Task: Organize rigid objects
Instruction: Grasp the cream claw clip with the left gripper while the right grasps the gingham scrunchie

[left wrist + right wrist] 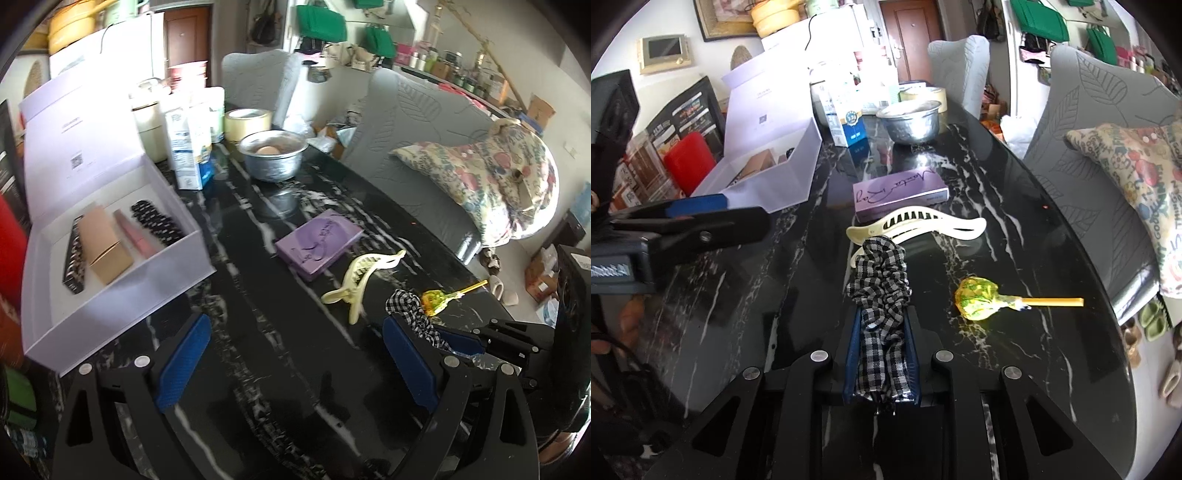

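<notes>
**Scrunchie pinched, left fingers spread**

Checked scrunchie [881,321] fills the lower centre of the right wrist view, squeezed between the blue pads [851,354] of the right gripper [881,332], whose fingers are pressed in on the fabric. Its free end bunches forward and overlaps the near edge of the cream hair claw [919,227], which lies across the middle of the frame on the black marble table [1015,177]. Right of the scrunchie, apart from it, lies a lollipop [979,302] in a yellow-green wrapper, stick pointing right. Just beyond the claw sits a purple box [899,194].

Across the bottom of the left wrist view, the left gripper [295,358] has its fingers spread wide with nothing between them, bare tabletop showing in the gap. At the left of that frame an open white box [122,295] holds a tan carton [103,247], a pink tube [135,234] and two black patterned pieces. Upper centre stands a metal bowl [273,160] with an egg [267,150] inside, beside cartons and a roll of tape [248,123].
</notes>
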A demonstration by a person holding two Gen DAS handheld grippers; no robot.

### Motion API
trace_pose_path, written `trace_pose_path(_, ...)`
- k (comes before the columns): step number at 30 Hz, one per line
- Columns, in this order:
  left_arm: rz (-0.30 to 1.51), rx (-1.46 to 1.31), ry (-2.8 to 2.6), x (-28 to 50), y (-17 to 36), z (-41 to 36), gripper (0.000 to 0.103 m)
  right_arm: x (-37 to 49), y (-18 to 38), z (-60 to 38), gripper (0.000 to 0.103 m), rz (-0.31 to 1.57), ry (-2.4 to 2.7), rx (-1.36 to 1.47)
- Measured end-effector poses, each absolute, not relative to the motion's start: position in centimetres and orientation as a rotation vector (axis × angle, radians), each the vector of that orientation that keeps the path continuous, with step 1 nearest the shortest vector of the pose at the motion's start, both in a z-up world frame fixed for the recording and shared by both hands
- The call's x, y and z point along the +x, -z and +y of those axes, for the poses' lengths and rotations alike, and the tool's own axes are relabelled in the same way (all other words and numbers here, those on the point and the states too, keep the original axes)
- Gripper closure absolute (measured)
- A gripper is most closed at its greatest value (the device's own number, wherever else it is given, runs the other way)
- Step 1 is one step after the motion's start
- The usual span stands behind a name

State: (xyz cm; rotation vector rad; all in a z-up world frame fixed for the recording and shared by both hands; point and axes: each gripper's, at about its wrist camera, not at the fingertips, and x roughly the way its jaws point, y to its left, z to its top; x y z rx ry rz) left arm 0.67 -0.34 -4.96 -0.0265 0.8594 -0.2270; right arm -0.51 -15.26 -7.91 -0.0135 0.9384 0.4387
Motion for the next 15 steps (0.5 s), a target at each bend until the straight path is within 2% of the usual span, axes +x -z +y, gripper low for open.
trace_pose_path(13, 0.912, -0.01, 0.323, 4.4, 6.8, -3.8, 0.007, -1.4, 7.3, -18.9, 0.081, 0.929, -0.369, 0.05)
trace_pose_path(15, 0.913, 0.003, 0.334, 5.0, 7.1, -4.5, 0.01, -1.4, 7.3, -19.4, 0.081, 0.931, -0.367, 0.059)
